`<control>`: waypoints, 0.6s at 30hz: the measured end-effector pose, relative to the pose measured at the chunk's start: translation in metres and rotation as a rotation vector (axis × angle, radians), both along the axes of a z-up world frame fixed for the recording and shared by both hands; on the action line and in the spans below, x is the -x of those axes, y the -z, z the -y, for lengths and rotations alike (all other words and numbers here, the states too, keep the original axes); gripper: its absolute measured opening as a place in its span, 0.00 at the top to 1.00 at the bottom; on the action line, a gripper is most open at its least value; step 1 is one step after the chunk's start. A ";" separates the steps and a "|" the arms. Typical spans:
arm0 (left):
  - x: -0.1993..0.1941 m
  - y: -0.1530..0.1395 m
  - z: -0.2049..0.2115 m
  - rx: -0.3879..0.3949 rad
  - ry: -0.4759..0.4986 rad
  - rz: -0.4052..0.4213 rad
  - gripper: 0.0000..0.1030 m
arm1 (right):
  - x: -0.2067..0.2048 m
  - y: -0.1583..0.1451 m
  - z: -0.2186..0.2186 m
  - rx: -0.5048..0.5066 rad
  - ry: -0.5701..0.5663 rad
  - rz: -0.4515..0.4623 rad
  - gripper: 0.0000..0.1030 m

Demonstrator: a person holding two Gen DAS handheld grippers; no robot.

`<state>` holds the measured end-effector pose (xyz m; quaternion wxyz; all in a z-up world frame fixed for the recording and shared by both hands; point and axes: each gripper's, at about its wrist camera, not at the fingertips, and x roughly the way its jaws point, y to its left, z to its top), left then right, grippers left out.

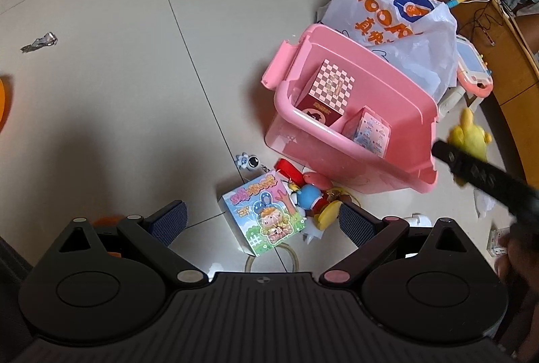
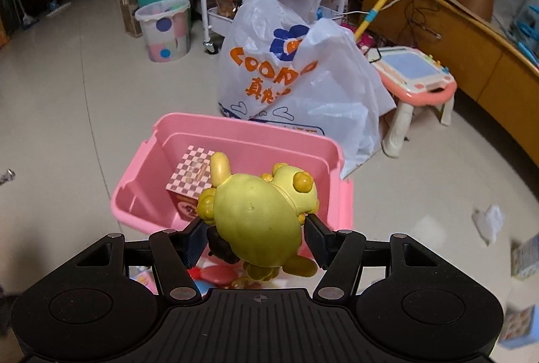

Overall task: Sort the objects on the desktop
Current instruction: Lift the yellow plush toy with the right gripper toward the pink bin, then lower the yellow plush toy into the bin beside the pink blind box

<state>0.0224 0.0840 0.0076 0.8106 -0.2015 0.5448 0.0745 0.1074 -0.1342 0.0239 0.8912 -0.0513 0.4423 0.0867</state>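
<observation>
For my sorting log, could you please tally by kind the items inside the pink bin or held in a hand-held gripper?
Boxes in the pink bin: 2 (checkered box, pale blue box)
Yellow toy in the right hand-held gripper: 1
Total: 3

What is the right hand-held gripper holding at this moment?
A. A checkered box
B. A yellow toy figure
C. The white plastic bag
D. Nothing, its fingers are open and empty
B: the right wrist view shows the right hand-held gripper closed on a yellow toy figure, held above the pink bin.

boxes (image 1: 331, 93) in bin (image 1: 387, 167), bag (image 1: 394, 12) behind
</observation>
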 end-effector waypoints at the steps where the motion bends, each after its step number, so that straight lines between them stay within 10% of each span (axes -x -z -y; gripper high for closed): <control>1: 0.000 0.001 0.001 0.002 0.000 -0.001 0.04 | -0.007 0.004 -0.002 0.010 -0.010 -0.004 0.45; 18: -0.006 0.009 0.007 -0.025 0.023 -0.019 0.04 | -0.082 0.085 -0.027 0.067 -0.047 -0.111 0.45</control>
